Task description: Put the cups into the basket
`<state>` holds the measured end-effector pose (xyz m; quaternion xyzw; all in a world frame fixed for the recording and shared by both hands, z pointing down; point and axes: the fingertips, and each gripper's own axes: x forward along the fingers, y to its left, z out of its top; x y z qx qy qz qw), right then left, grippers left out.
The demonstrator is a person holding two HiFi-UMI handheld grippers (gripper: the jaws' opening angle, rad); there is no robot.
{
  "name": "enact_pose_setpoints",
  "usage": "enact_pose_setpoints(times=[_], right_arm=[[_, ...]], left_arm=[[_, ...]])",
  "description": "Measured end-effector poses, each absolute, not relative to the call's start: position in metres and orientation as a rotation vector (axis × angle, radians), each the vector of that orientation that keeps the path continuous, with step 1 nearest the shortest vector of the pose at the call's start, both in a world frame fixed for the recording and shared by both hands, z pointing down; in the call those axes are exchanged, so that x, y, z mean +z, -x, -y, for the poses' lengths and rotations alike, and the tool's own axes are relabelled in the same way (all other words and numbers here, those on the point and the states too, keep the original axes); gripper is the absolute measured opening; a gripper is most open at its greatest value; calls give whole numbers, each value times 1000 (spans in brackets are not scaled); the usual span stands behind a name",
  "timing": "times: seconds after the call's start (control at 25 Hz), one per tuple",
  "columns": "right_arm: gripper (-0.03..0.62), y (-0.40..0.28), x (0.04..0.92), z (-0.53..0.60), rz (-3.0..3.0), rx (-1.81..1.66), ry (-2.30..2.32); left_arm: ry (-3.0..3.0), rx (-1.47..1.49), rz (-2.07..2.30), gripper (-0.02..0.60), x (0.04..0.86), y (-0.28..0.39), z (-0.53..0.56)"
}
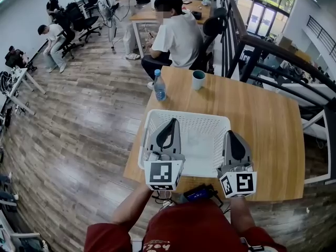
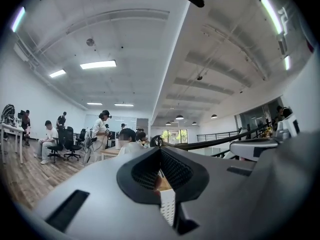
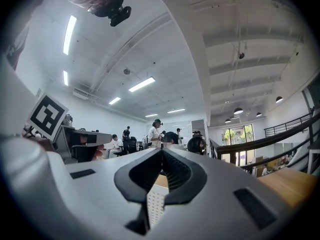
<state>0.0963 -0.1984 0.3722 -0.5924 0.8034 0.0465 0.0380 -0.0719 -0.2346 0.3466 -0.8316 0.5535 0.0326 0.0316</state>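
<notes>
A teal cup [image 1: 198, 79] stands upright at the far edge of the wooden table [image 1: 262, 119]. The white mesh basket [image 1: 157, 121] sits at the near side of the table, and nothing shows inside it. My left gripper [image 1: 171, 122] hovers over the basket's near left part, its jaws shut with nothing between them. My right gripper [image 1: 231, 134] is held over the basket's near right corner, also shut and empty. Both are far from the cup. In the left gripper view the jaws [image 2: 160, 150] meet, with a strip of basket [image 2: 168, 210] below. The right gripper view shows its jaws [image 3: 162, 151] pressed together.
A clear water bottle [image 1: 159, 85] with a blue cap stands at the table's far left corner. A person in a white shirt [image 1: 178, 35] sits just beyond the table. A dark railing [image 1: 273, 51] runs along the right, with wood flooring to the left.
</notes>
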Motion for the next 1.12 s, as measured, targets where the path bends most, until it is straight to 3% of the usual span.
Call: enact_pose_setpoints(times=[1.12], right_arm=[[10,-82,374,191,-2494,141,1770]], left_arm=[[2526,112,-1862,8,369,118,182]])
